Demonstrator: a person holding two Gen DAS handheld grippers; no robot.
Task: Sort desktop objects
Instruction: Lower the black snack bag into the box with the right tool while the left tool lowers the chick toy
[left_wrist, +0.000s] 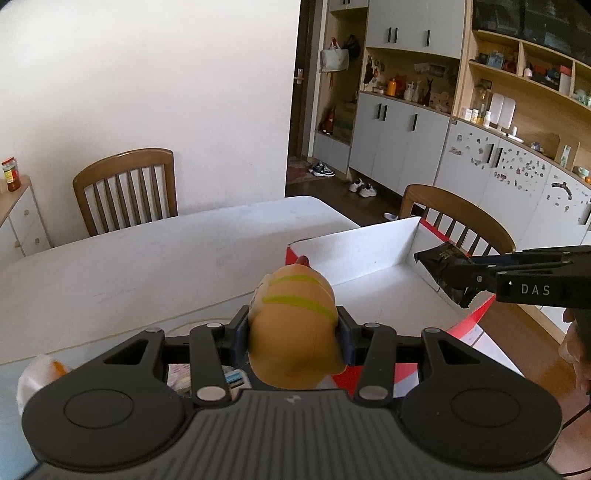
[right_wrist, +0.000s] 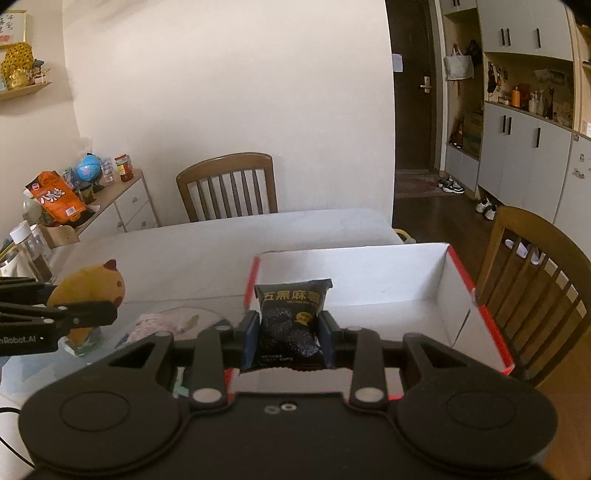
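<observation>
My left gripper (left_wrist: 293, 328) is shut on a yellow chick toy (left_wrist: 291, 325) with a red comb, held above the table beside the left edge of the box. It also shows in the right wrist view (right_wrist: 88, 291). My right gripper (right_wrist: 286, 334) is shut on a black snack packet (right_wrist: 290, 321) with gold lettering, held over the box's near edge. The packet also shows in the left wrist view (left_wrist: 441, 266). The white cardboard box (right_wrist: 369, 273) with red outer sides lies open on the table; its inside looks bare.
A white table (left_wrist: 147, 266) holds a patterned cloth (right_wrist: 166, 323) and small items under the left gripper. Wooden chairs (left_wrist: 125, 188) stand behind and right (right_wrist: 535, 266) of the table. A side cabinet (right_wrist: 122, 206) with snacks, a globe and jars stands at left.
</observation>
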